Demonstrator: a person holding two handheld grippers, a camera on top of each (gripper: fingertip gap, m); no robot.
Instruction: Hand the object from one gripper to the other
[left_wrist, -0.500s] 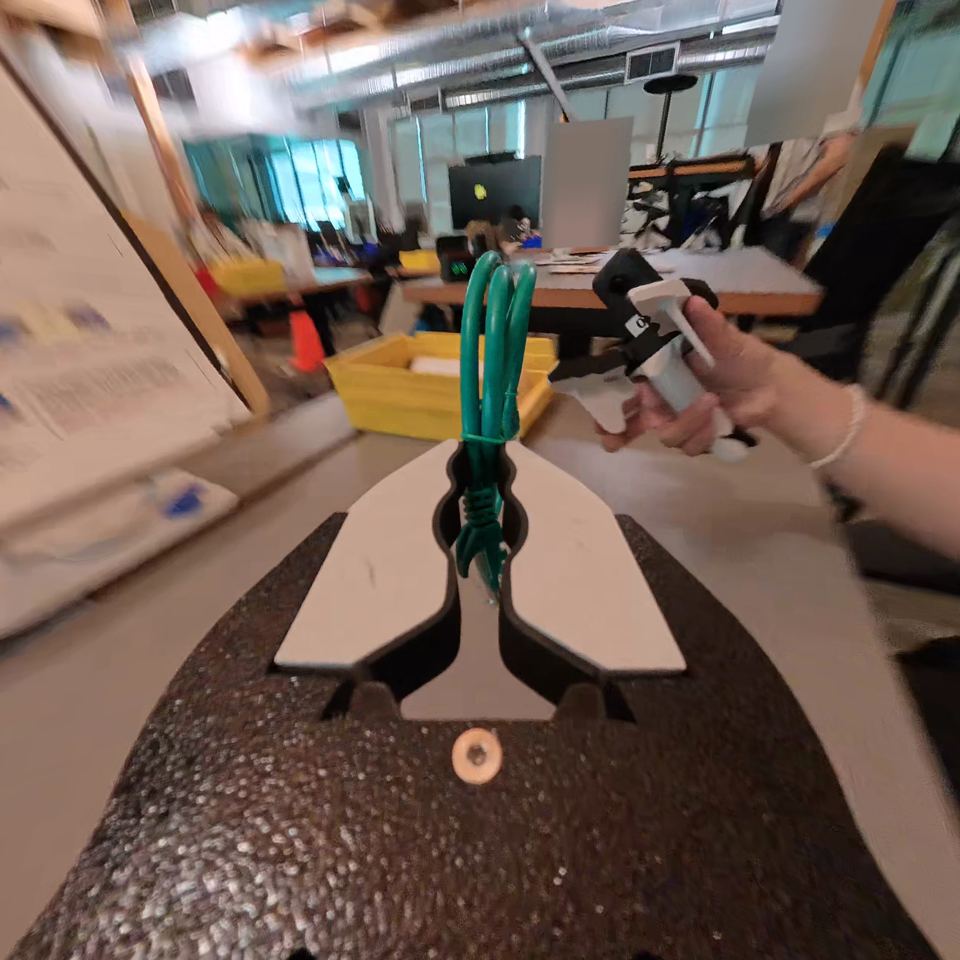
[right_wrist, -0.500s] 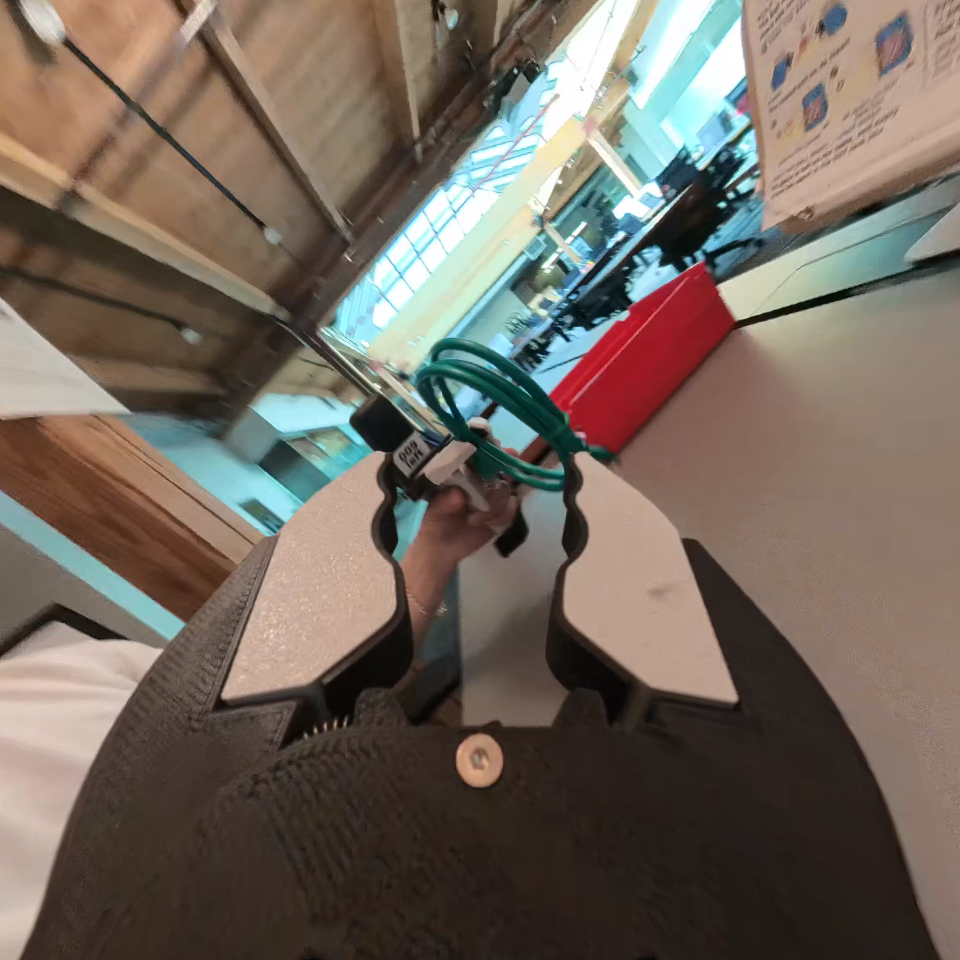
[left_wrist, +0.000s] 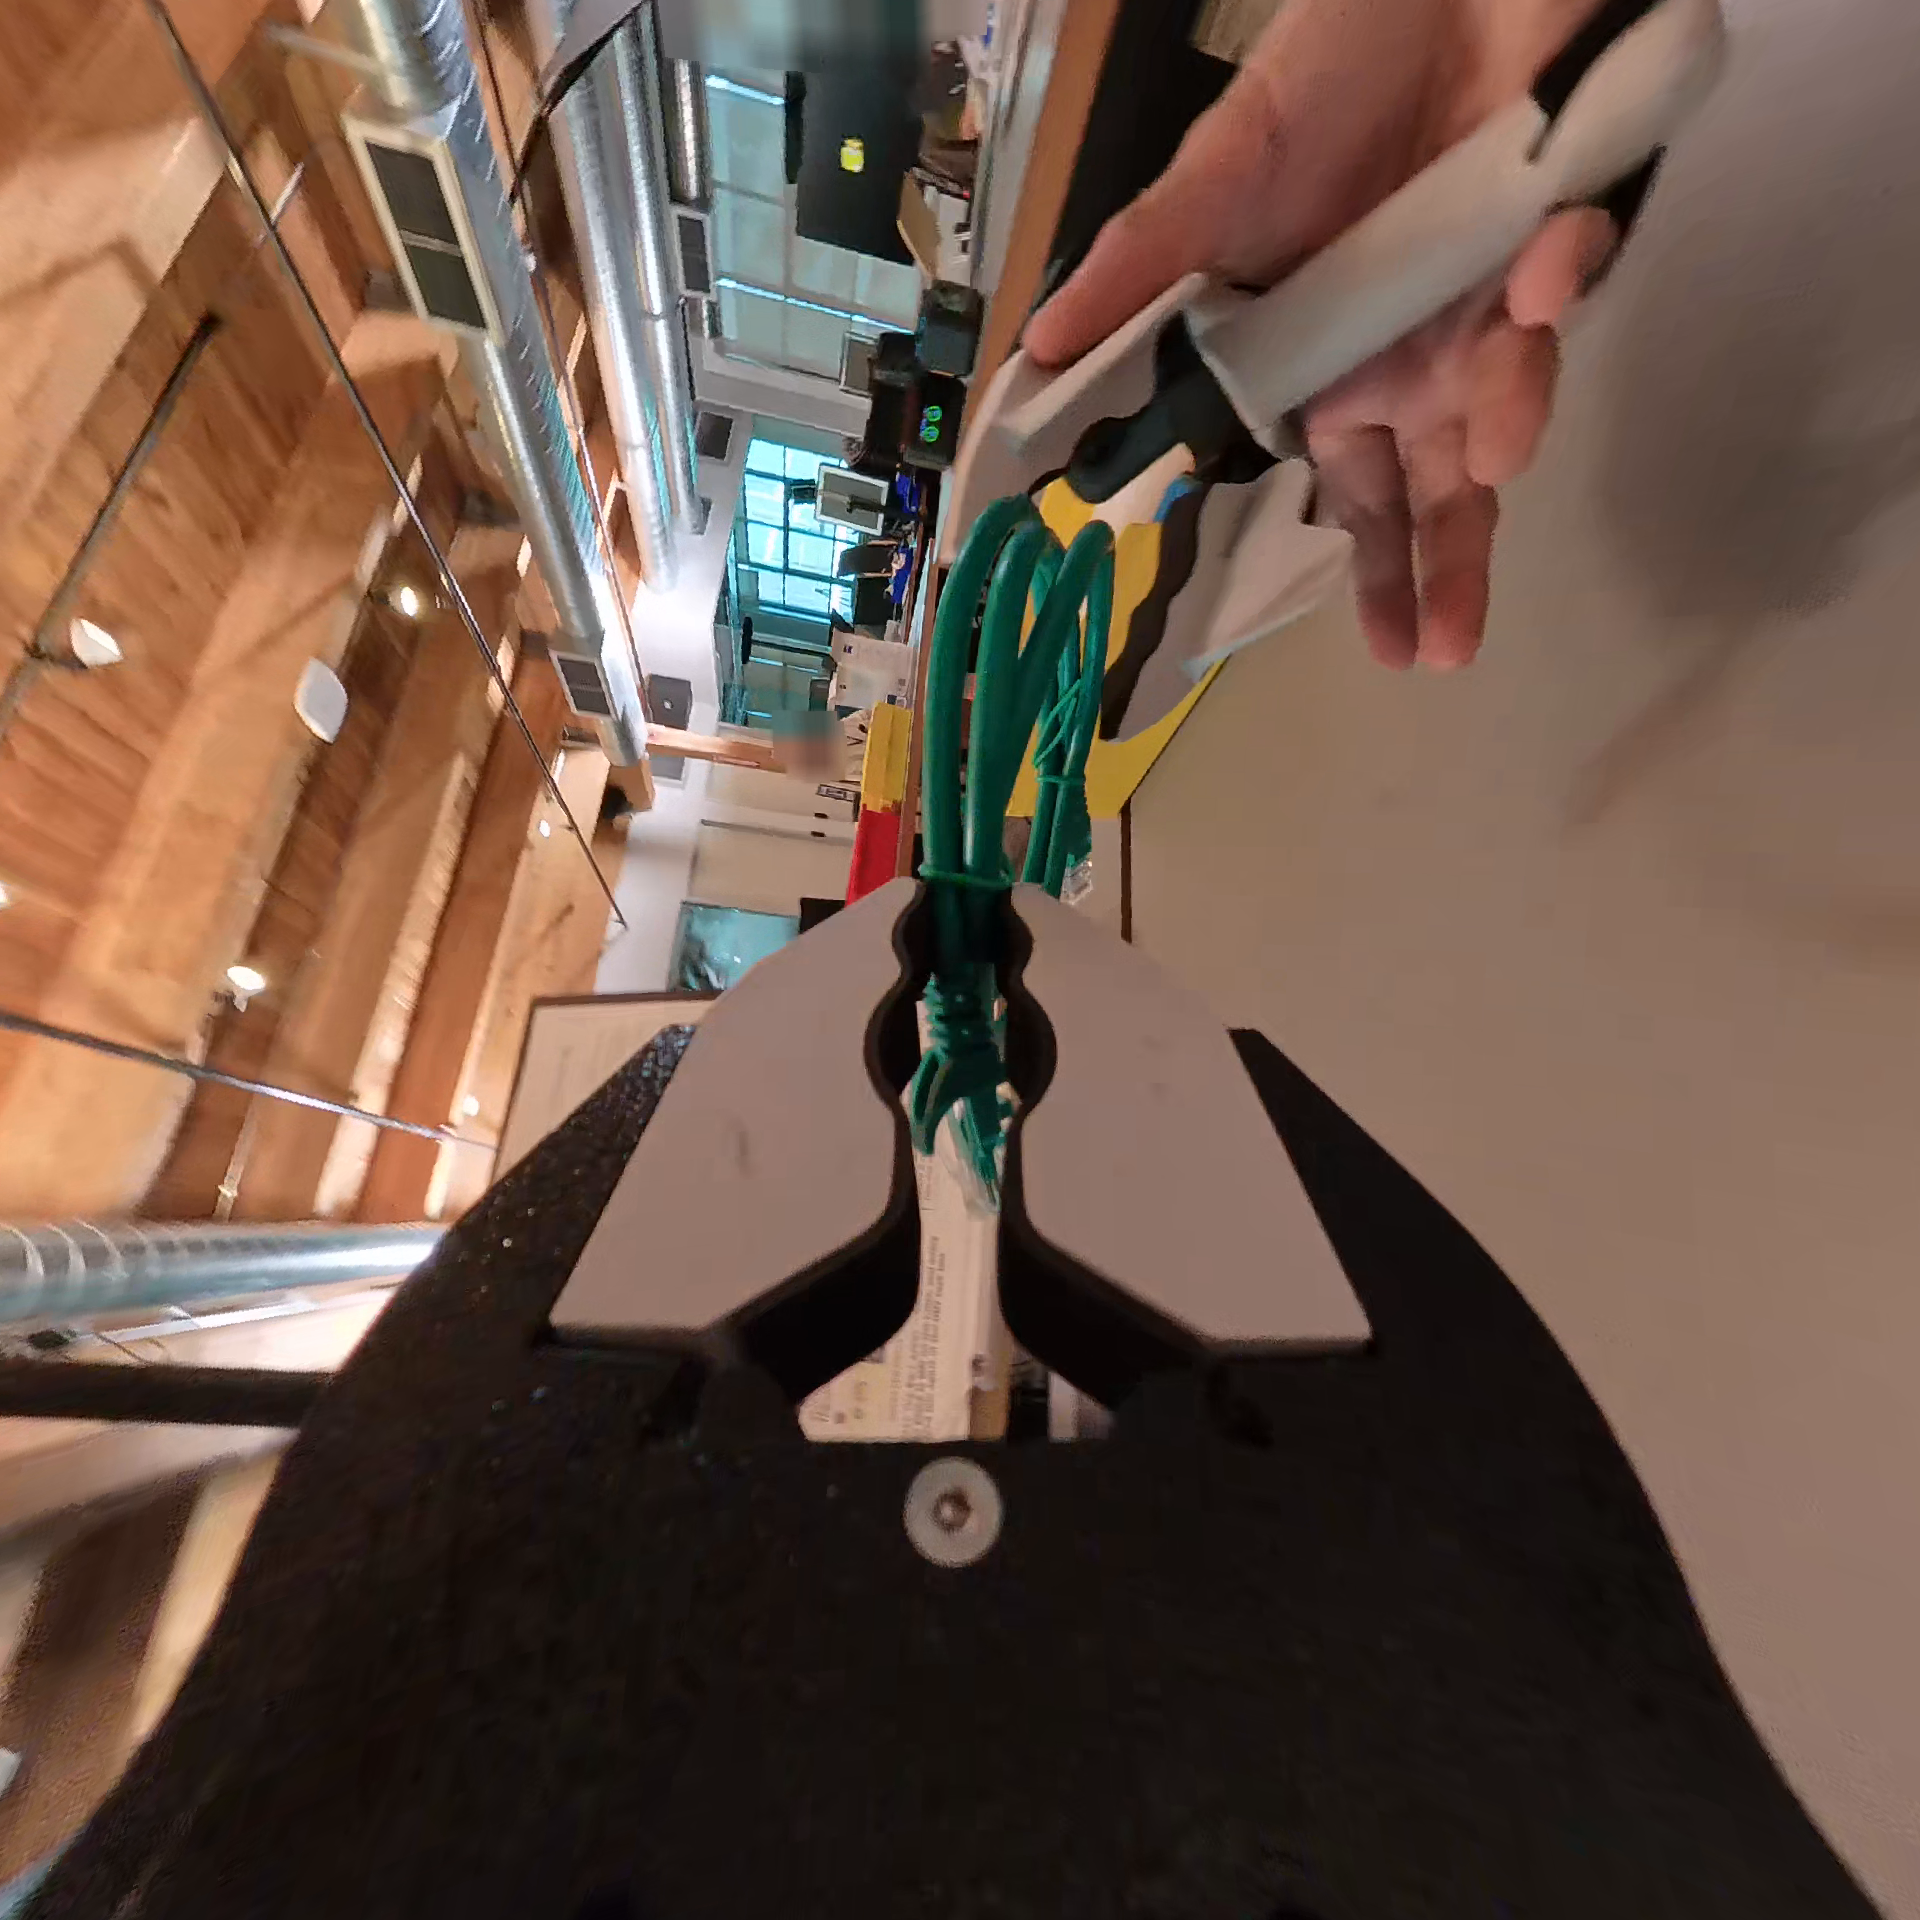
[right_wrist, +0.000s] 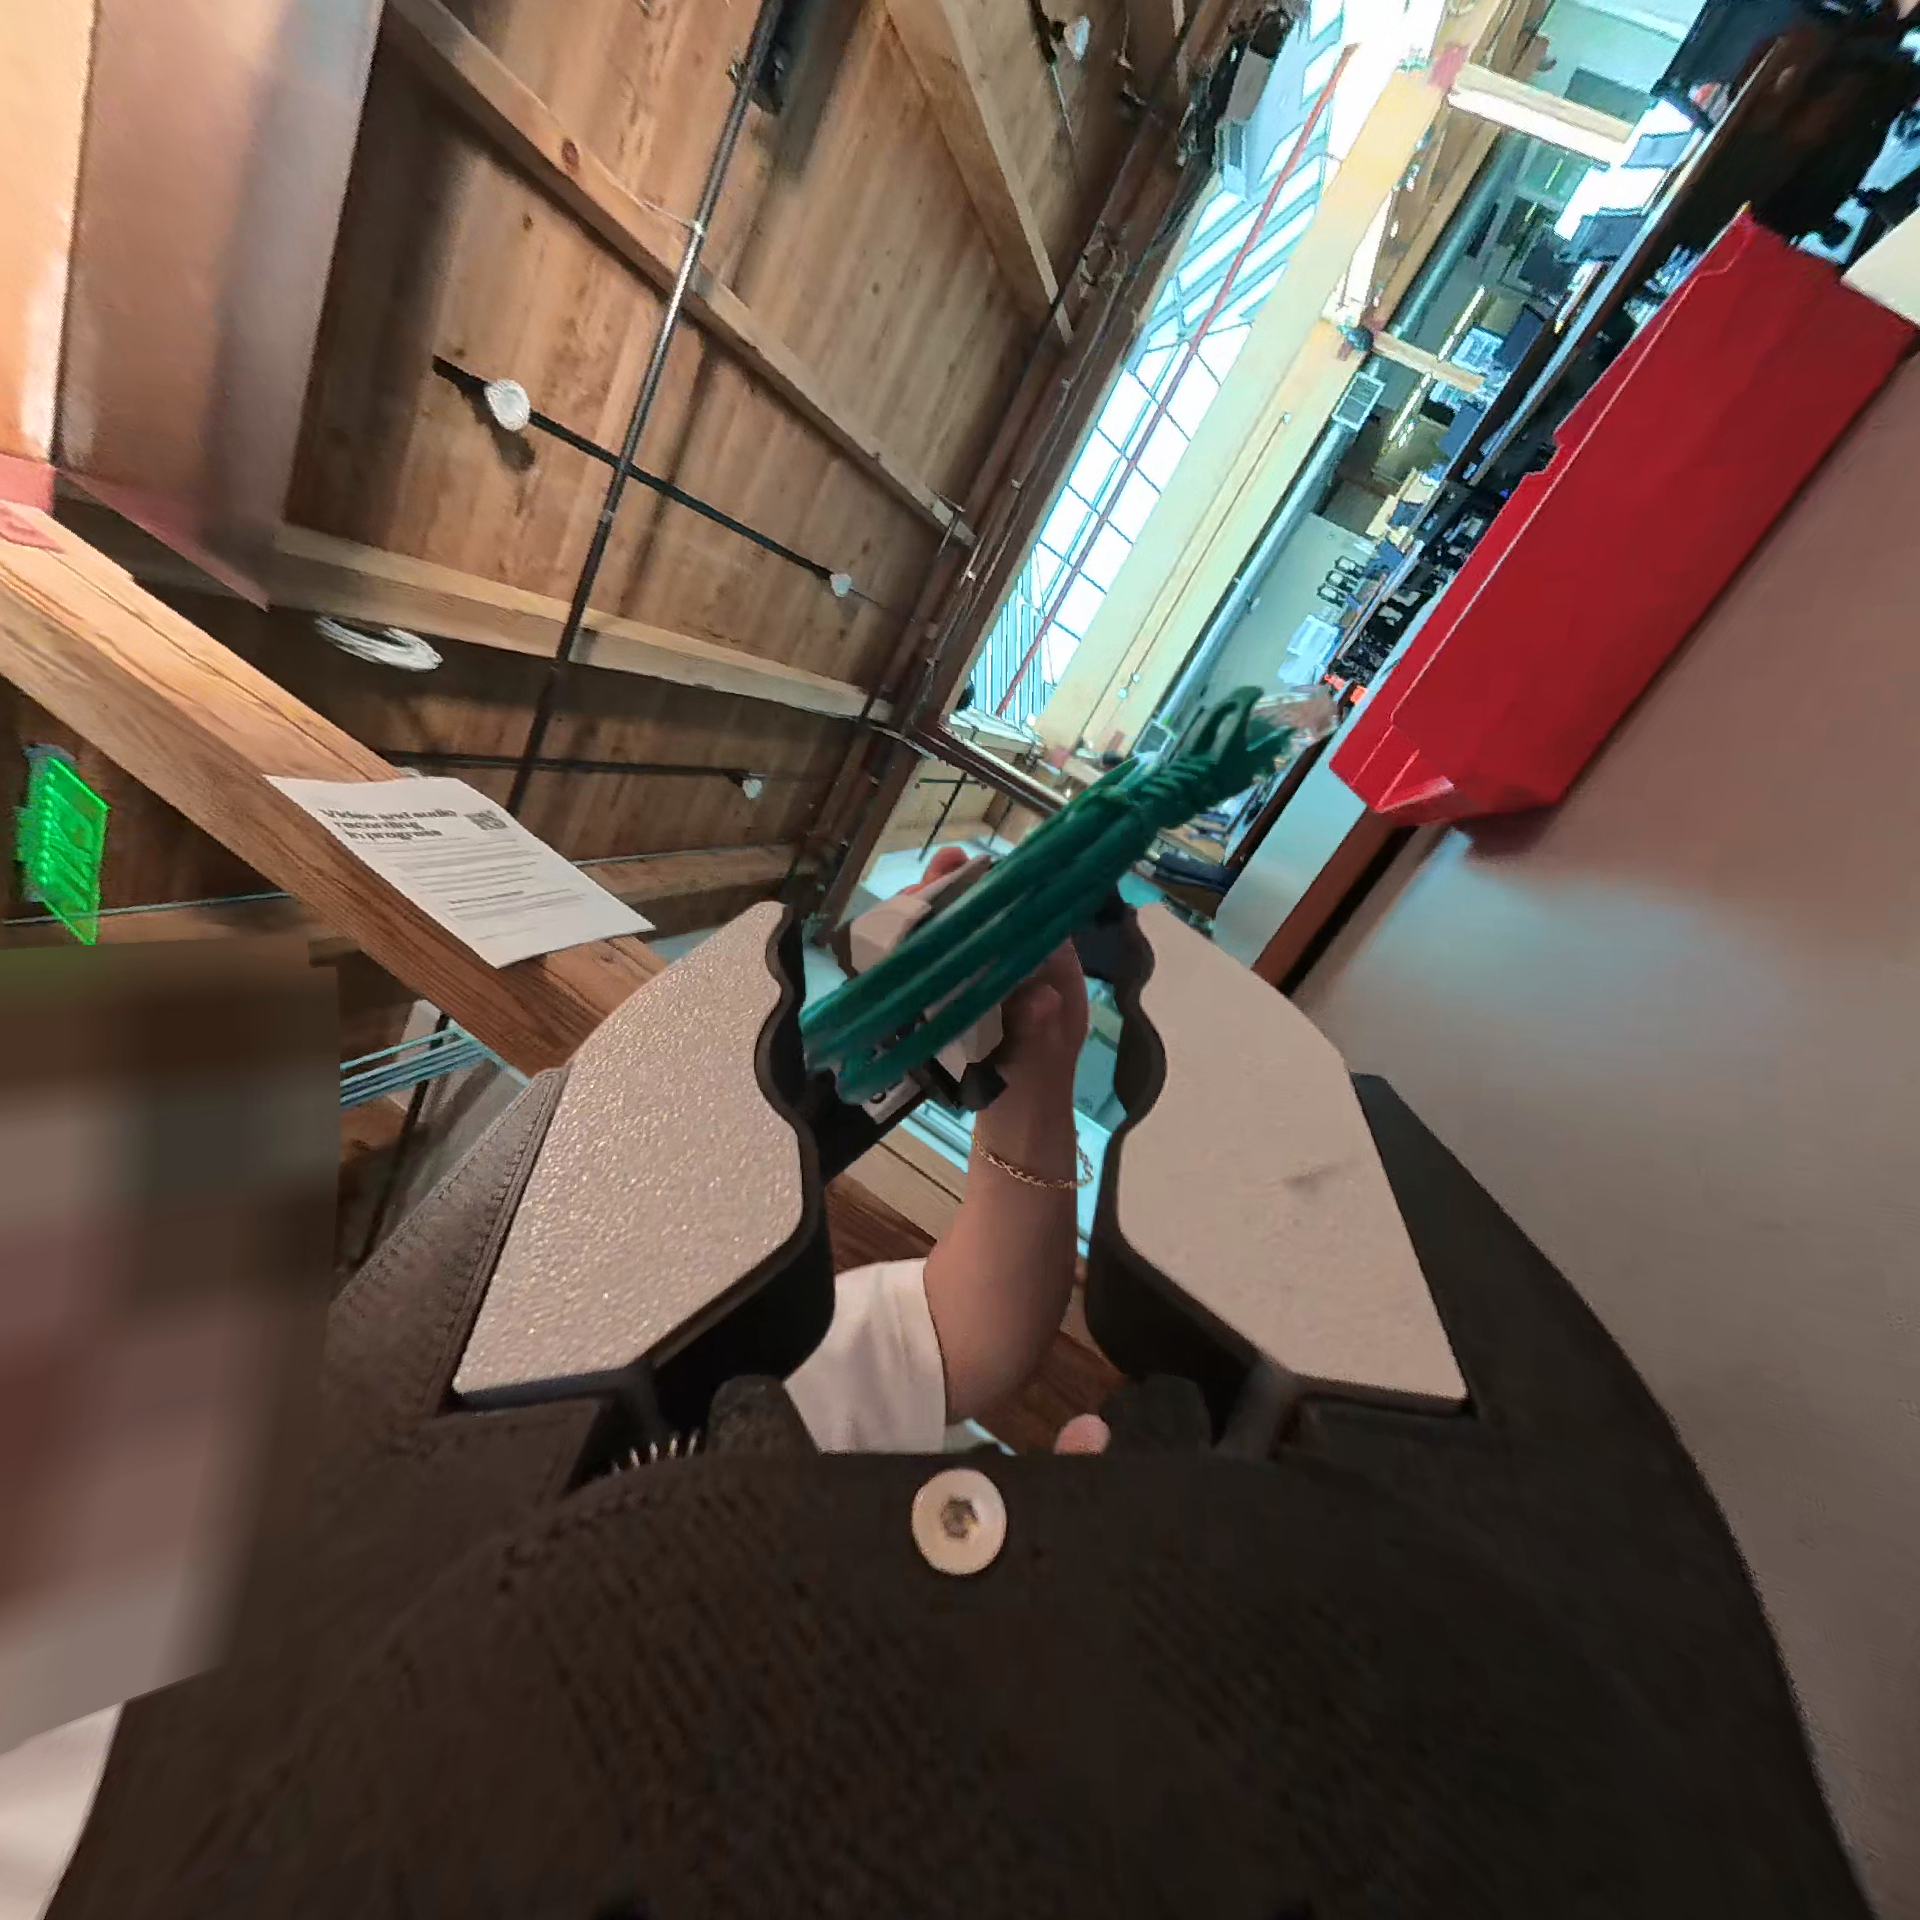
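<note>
The left gripper (left_wrist: 961, 914) is clenched on the bundled green cable (left_wrist: 997, 707), gripping its tied end between the two grey fingers. The cable's loops extend forward beyond the fingertips; one clear plug (left_wrist: 1075, 878) hangs just beside the right fingertip. A second plug sits behind the grip point, partly hidden in the finger gap.

The right gripper (right_wrist: 961, 935) is released, its fingers spread wide. The looped end of the cable (right_wrist: 997, 935) lies between the fingertips, close against the left finger; whether it touches cannot be determined. Beyond the cable, the hand (right_wrist: 1029, 1029) holding the left gripper is partly covered by the loops. A red bin (right_wrist: 1621, 582) lies to the right of the cable, its far end cut off.

In the left wrist view, the right gripper's body beyond the cable is blurred.
</note>
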